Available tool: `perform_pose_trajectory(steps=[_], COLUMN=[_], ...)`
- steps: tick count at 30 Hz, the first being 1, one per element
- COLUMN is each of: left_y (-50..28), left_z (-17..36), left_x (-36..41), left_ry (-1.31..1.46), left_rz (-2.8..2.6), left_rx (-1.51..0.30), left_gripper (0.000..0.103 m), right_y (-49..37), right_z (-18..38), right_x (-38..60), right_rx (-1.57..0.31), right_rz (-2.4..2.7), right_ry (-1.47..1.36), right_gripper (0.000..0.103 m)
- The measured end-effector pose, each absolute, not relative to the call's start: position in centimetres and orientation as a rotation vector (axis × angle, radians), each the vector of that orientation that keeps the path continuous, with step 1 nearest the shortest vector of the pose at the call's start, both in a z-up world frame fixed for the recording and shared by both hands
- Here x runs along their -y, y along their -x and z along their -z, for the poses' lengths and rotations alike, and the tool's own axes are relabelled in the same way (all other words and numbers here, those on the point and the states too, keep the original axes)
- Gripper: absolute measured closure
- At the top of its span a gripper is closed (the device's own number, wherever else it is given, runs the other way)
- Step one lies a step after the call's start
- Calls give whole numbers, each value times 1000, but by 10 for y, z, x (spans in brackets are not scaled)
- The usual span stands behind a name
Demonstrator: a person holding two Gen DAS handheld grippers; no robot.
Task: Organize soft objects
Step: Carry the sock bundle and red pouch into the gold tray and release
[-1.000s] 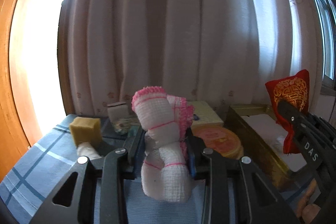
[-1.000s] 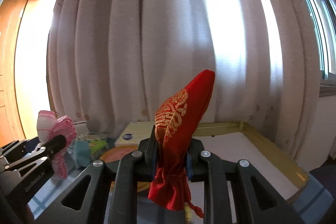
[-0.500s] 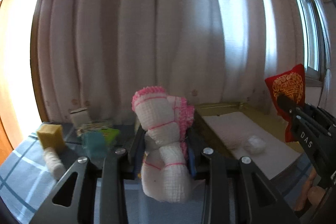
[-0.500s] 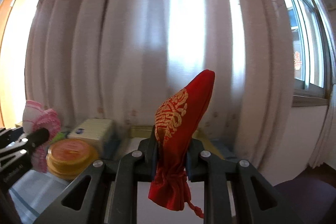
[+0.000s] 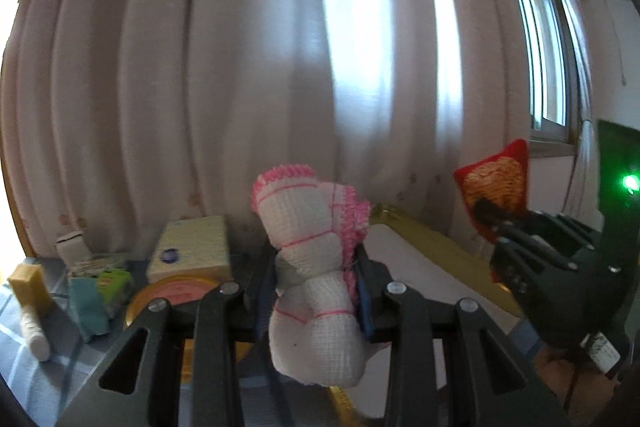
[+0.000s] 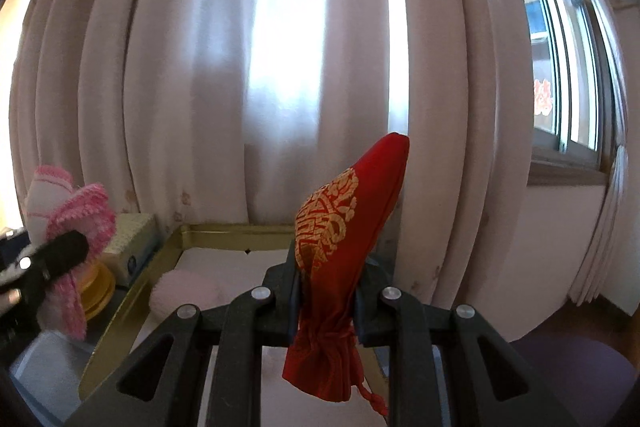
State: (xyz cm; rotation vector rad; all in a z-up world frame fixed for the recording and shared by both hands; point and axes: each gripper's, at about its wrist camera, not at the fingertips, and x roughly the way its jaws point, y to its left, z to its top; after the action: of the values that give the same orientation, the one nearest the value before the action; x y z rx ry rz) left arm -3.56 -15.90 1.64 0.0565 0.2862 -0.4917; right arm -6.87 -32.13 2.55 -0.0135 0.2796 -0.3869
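My left gripper point(image 5: 316, 267) is shut on a white knotted cloth with pink trim point(image 5: 312, 259), held above the table. The cloth also shows at the left of the right wrist view point(image 6: 68, 215). My right gripper point(image 6: 326, 275) is shut on a red drawstring pouch with gold embroidery point(image 6: 340, 227), held upright above a gold-rimmed tray point(image 6: 236, 229) with a white liner. The pouch shows at the right of the left wrist view point(image 5: 496, 187). A pale fluffy ball point(image 6: 184, 291) lies in the tray.
Left of the tray stand a yellow box point(image 5: 192, 247), a round orange tin point(image 5: 176, 295), a yellow sponge block point(image 5: 28, 283), green and teal items point(image 5: 100, 291) and a white roll point(image 5: 34, 335). A white curtain point(image 6: 280, 67) hangs behind; a window is at right.
Both grippers have swung to the right with their loads. The tray has come under the right gripper, and the fluffy ball is now in its view.
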Motion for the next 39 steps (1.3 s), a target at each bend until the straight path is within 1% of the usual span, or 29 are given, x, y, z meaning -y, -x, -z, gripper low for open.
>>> perform_pose_trajectory(steps=[7, 20, 35, 37, 39], left_y=[37, 26, 7, 8, 8], left_z=[-5, -3, 2, 2, 1], left_x=[187, 203, 208, 209, 208], left_ry=[-79, -81, -91, -94, -91], left_rz=[537, 564, 518, 518, 513], left_rx=[-344, -402, -503, -505, -506], left_gripper=[70, 70, 70, 67, 65], right_y=[54, 33, 16, 16, 19], right_z=[-22, -17, -9, -9, -10], right_x=[330, 327, 333, 333, 333], right_rx=[-332, -395, -495, -496, -481], right_rz=[360, 308, 221, 206, 208], right_ry=[12, 77, 68, 62, 62], right_gripper=[81, 81, 80, 80, 70])
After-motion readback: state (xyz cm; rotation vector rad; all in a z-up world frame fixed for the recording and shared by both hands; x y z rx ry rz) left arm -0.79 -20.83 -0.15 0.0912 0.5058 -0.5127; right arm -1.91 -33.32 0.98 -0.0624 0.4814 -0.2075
